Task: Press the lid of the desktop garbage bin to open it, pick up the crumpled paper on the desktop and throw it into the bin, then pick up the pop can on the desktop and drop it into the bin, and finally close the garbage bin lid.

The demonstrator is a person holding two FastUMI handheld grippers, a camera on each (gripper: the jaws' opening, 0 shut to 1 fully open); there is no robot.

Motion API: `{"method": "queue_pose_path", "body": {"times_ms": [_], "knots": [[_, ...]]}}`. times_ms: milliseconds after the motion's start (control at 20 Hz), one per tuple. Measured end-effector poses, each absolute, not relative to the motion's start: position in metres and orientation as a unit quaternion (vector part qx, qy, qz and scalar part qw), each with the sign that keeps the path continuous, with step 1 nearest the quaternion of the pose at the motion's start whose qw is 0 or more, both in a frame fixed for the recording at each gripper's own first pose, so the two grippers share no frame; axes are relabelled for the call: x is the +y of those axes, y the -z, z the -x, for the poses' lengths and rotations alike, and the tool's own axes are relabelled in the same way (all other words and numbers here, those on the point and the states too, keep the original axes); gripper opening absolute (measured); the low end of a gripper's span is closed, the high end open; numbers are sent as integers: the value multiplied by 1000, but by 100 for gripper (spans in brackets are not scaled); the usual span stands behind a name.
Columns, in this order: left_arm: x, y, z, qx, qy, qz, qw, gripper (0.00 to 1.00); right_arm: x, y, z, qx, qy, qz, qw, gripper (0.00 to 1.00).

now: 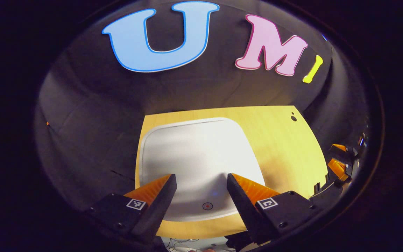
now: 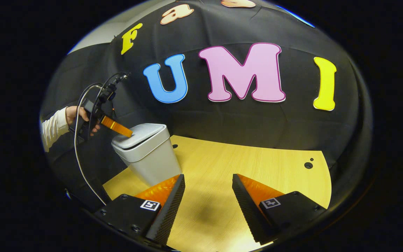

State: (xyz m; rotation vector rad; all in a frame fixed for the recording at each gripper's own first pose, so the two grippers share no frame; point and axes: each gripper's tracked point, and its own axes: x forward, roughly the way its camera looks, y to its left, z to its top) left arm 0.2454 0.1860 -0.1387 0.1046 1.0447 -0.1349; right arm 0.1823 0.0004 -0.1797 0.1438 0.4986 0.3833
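The white desktop garbage bin (image 2: 147,154) stands at the table's left side, its lid (image 1: 194,150) down. In the left gripper view I look straight down on the lid, which has a small red-ringed mark (image 1: 207,206) near its front edge. My left gripper (image 1: 200,175) hovers open over the lid. In the right gripper view the left gripper (image 2: 128,133), held by a hand (image 2: 79,117), reaches the lid's top at its near-left corner; whether it touches I cannot tell. My right gripper (image 2: 208,175) is open above the bare wooden table (image 2: 257,168), with nothing between its fingers.
Black cloth walls close off the table at the back and both sides. A cable (image 2: 79,154) hangs from the left gripper down past the table's left edge. Two small dark holes (image 2: 308,165) sit near the table's far right corner.
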Motion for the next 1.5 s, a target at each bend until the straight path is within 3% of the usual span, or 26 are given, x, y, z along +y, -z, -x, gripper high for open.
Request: {"method": "queue_pose_path", "body": {"times_ms": [350, 500, 750, 950, 1200, 1500], "knots": [[182, 145, -250, 524, 102, -108, 839, 100, 11, 193, -173, 253, -200, -41, 946, 88], [178, 143, -255, 506, 102, -100, 850, 98, 18, 190, -167, 254, -211, -37, 943, 88], [167, 136, -266, 407, 93, -96, 903, 97, 14, 168, -164, 241, -202, -42, 948, 88], [138, 95, -260, 294, 107, -101, 944, 95, 15, 133, -165, 210, -184, -56, 959, 88], [88, 46, -222, 183, 130, -83, 971, 95, 18, 82, -162, 151, -153, -49, 975, 88], [50, 29, -160, 116, 152, -46, 980, 95, 23, 45, -133, 112, -123, -61, 984, 92]]}}
